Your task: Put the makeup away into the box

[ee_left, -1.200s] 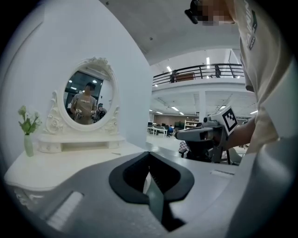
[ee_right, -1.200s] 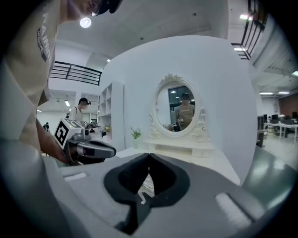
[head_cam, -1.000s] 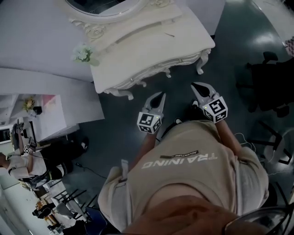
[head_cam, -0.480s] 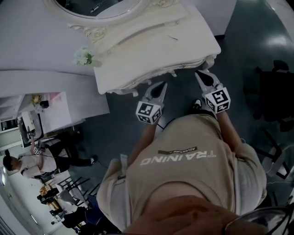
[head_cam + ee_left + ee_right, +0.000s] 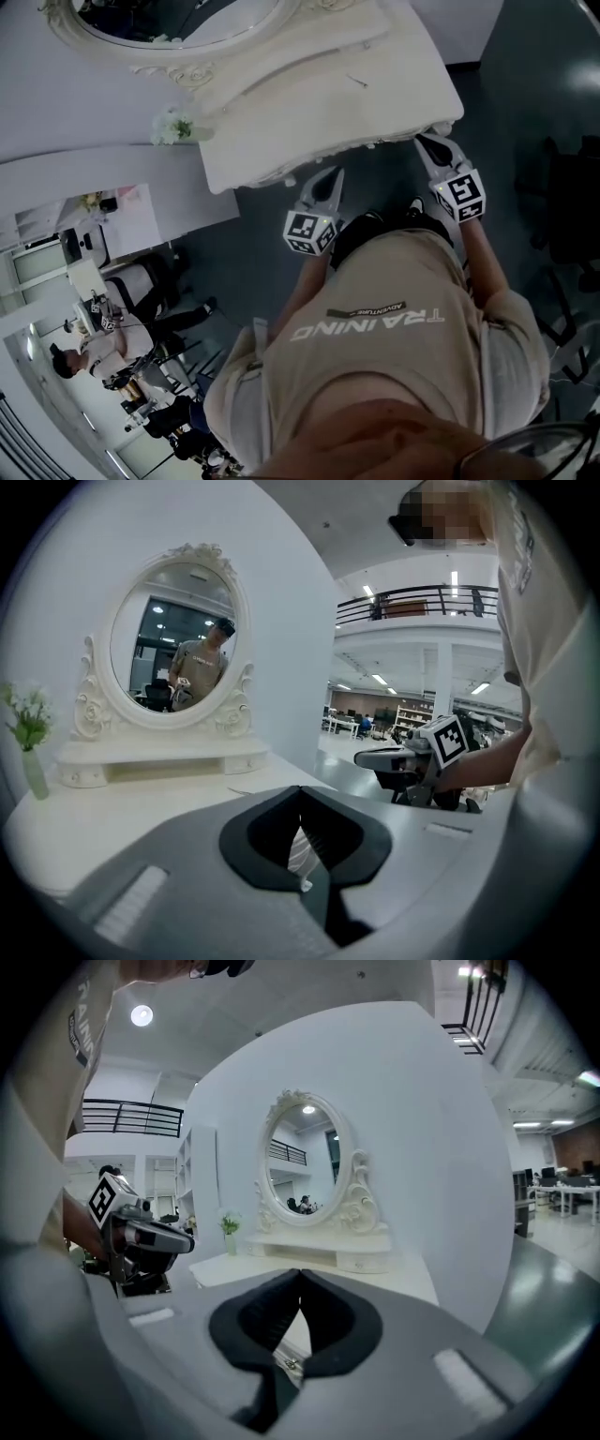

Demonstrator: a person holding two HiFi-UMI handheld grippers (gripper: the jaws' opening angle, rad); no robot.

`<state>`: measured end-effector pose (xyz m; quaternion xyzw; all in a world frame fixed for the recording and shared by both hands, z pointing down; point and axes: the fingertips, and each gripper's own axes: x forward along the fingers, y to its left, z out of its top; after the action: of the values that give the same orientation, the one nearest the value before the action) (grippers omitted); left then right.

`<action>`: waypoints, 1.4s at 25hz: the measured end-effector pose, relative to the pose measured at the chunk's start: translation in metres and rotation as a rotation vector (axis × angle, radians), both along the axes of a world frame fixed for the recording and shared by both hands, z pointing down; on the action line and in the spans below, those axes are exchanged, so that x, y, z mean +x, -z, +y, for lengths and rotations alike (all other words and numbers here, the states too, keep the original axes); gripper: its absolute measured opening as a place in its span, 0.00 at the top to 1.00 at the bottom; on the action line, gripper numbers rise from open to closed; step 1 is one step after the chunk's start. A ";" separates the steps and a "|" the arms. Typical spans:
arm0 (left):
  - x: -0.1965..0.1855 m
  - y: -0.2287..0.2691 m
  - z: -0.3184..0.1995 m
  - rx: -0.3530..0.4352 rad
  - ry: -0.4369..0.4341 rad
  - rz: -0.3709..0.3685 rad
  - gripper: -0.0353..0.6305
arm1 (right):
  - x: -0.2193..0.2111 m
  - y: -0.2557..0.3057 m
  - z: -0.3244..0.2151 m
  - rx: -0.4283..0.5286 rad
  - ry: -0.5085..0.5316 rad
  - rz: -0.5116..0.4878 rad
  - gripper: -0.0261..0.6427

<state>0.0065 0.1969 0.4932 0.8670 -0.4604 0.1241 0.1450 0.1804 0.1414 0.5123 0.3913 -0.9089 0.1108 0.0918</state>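
As far as I can judge from the head view, nothing of the task is done yet: the white dressing table (image 5: 309, 112) is nearly bare, and no box shows anywhere. The only candidate for makeup is a thin dark stick (image 5: 354, 81) lying alone on the tabletop, well apart from the flower vase (image 5: 173, 127) at the far corner; I can't tell what it really is. My left gripper (image 5: 330, 178) hangs just short of the table's front edge, my right gripper (image 5: 433, 142) at its corner.

In the left gripper view, the jaws are pressed together with nothing between them, pointing across the tabletop toward the oval mirror (image 5: 178, 644).

In the right gripper view, the jaws likewise meet tip to tip, empty, facing the mirror from the other side.

Everything is left: find the box, pick up the makeup, stow it.
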 end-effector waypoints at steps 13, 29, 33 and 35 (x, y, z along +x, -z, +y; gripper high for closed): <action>-0.021 -0.004 -0.102 0.037 -0.048 0.048 0.94 | -0.045 -0.004 -0.073 -0.017 0.009 0.075 0.96; -0.112 -0.006 -0.214 0.073 -0.185 0.112 0.94 | -0.093 0.011 -0.148 -0.068 -0.300 0.079 0.96; -0.119 -0.016 -0.225 0.071 -0.153 0.155 0.94 | -0.099 0.002 -0.154 -0.114 -0.271 0.157 0.96; -0.117 -0.025 -0.231 0.074 -0.132 0.165 0.94 | -0.092 -0.008 -0.164 -0.145 -0.262 0.175 0.95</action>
<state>-0.1103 -0.0346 0.5185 0.9073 -0.3932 0.0447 0.1418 0.0882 -0.0226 0.5205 0.5070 -0.8283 0.1525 0.1836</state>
